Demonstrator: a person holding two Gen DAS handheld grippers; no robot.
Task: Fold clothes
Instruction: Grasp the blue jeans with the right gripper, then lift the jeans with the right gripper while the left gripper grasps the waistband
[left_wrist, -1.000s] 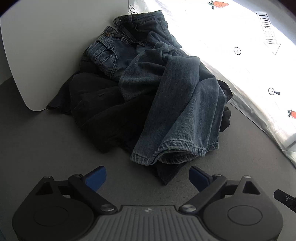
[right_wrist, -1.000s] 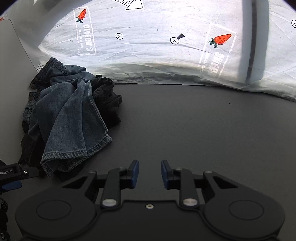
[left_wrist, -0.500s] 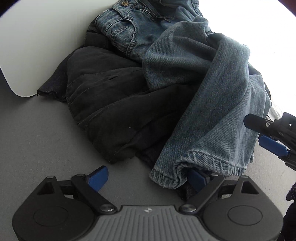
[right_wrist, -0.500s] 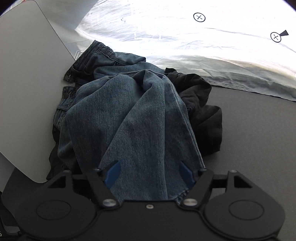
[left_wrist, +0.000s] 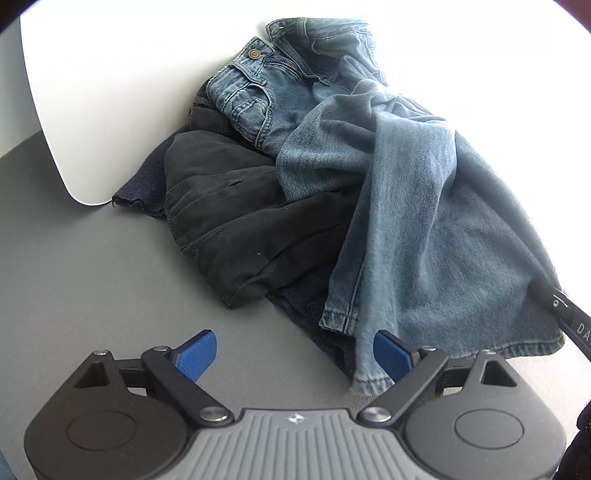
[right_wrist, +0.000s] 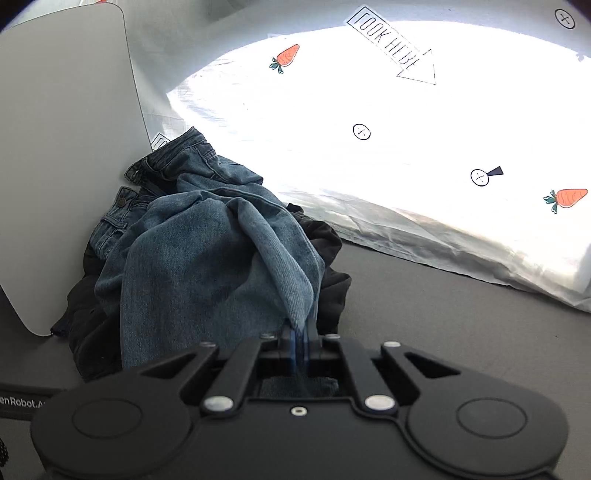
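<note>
A heap of clothes is seen on the grey table (left_wrist: 74, 280), against a white board (left_wrist: 110, 92) at far left. Blue jeans (left_wrist: 406, 206) are draped over a black garment (left_wrist: 229, 221); waistband and button lie at the far end, the legs trail toward the near right.

Left gripper (left_wrist: 293, 352): jaws stand wide apart, nothing pressed between them. One hem of the jeans hangs just inside the right finger (left_wrist: 391, 356); whether cloth touches the pad cannot be told for sure. The left finger (left_wrist: 195, 354) is over bare table, clear of the heap.

Right gripper (right_wrist: 301, 341): jaws are closed on a fold of the jeans (right_wrist: 207, 266), the blue pads nearly meeting around the denim. The cloth is drawn up taut from the heap to the jaws.

A white sheet (right_wrist: 406, 155) printed with carrots and an arrow lies at far right, apart from the clothes.
</note>
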